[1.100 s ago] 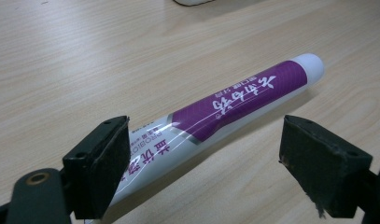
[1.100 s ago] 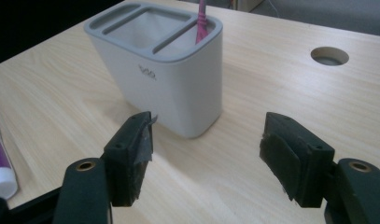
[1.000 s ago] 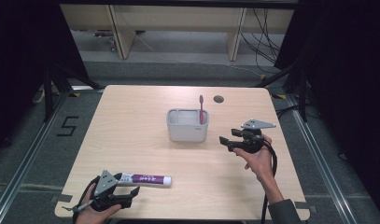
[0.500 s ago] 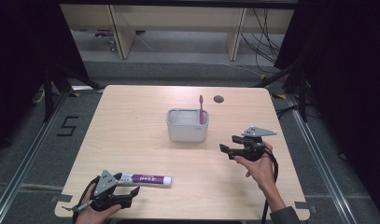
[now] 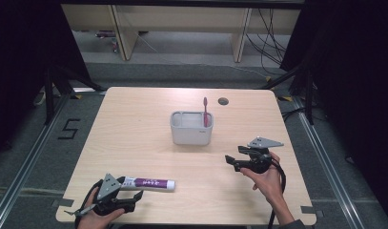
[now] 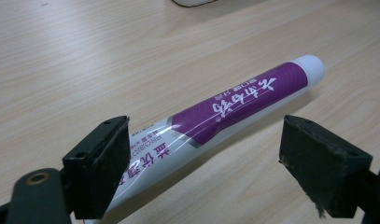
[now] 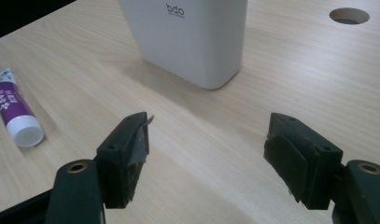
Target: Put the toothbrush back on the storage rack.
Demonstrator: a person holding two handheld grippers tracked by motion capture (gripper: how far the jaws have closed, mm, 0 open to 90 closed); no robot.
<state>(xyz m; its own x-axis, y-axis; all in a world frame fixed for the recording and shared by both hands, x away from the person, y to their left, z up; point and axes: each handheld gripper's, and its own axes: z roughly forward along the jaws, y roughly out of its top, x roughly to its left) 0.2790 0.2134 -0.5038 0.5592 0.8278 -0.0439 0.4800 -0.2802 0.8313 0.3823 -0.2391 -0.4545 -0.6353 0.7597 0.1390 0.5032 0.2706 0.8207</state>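
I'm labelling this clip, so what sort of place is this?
Probably a lab recording station: a bare wooden table fenced by dark curtains, cables on the floor behind, and a taped floor number.

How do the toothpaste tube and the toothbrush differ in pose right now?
The toothpaste tube lies flat on the table; the toothbrush stands upright in the white holder. The tube lies between the left gripper's open fingers; no gripper is near the toothbrush. Both are purplish.
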